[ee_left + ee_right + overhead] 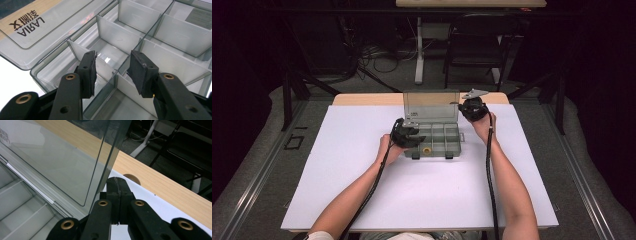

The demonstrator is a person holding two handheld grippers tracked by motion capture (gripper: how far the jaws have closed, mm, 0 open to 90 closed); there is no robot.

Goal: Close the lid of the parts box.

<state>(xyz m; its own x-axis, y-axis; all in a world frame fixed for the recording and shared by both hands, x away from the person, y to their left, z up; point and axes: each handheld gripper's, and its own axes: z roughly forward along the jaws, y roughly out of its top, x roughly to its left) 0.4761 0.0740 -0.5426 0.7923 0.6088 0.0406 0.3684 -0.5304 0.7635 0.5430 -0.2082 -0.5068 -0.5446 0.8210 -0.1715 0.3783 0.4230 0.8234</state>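
- The compartment box [438, 138] sits on the white mat [362, 150], near the far middle of the table [362, 99].
- Its lid [431, 104] stands up at the back.
- A small ring [427, 150] lies in a front compartment.
- The left gripper [408, 134] is over the box's left end.
- The right gripper [472, 107] is by the lid's right edge.
- A chair [477, 45] stands behind the table.

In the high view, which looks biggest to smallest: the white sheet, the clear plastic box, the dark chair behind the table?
1. White sheet, by far.
2 and 3. Clear plastic box and dark chair look alike; the chair stands farther off, so no ranking.

Both forearms reach forward from the bench's near edge. The left gripper [113, 72] points downward, jaws partly apart with nothing between the pads. The right gripper [117, 195], farther back, has its jaws pressed together.
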